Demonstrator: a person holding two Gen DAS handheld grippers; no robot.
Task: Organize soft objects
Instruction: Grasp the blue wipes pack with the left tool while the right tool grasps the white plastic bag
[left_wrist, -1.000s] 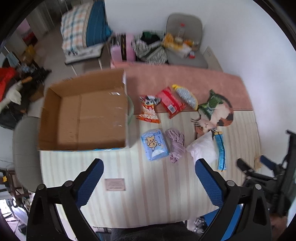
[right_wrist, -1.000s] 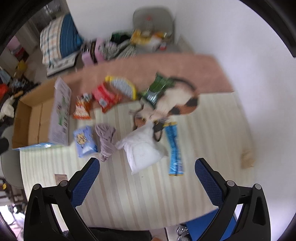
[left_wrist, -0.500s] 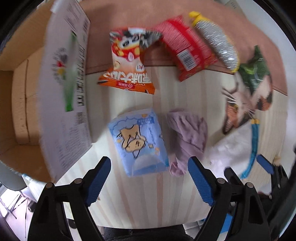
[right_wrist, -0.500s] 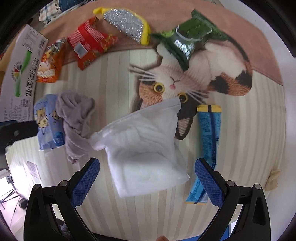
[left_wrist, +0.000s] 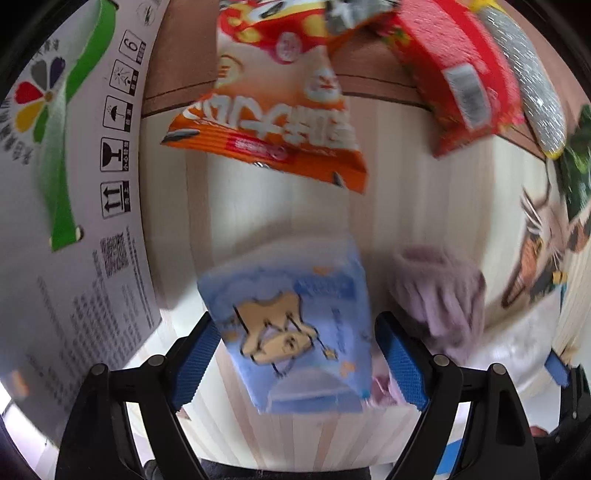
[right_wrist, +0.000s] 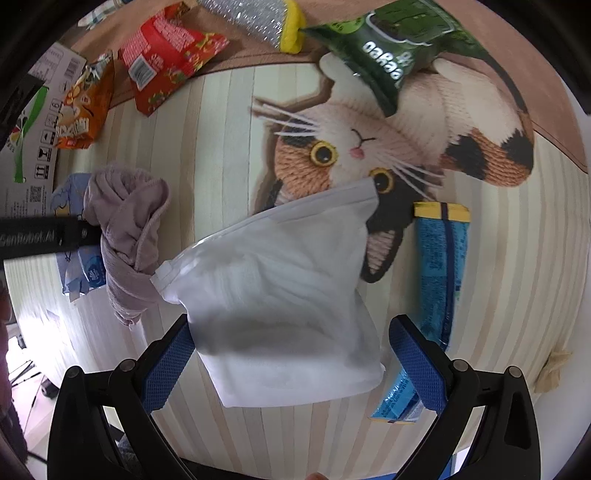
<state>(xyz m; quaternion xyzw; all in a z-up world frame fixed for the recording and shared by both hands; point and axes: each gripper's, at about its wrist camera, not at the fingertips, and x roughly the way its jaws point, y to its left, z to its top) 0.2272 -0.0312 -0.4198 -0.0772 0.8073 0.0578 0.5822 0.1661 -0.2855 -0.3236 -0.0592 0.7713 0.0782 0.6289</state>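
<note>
down on the striped table mat (right_wrist: 207, 122) both grippers are lined up for a grab, one item each. the left gripper (left_wrist: 295, 354) has its jaws spread wide on either side of the blue tissue pack (left_wrist: 291, 325), which lies flat just beside the cardboard box (left_wrist: 66, 206). the view is blurry so i can't tell if the pads are touching it, but nothing is pinched. the right gripper (right_wrist: 291, 358) is also wide open, straddling the near end of the white pouch (right_wrist: 280, 295), which lies across the cat mat (right_wrist: 402, 144) with one corner against the crumpled purple cloth (right_wrist: 129, 221).

looks like the pick-up step of the sorting, nothing lifted or boxed. next move i'd guess: ease each one down until the pads flank the item, then squeeze. the pouch looks slippery and floppy, so grab deep rather than at the edge. the tissue pack should squash a little but hold. snack bags (left_wrist: 273, 122) and the blue sachet (right_wrist: 439, 266) lie near by, untouched.
</note>
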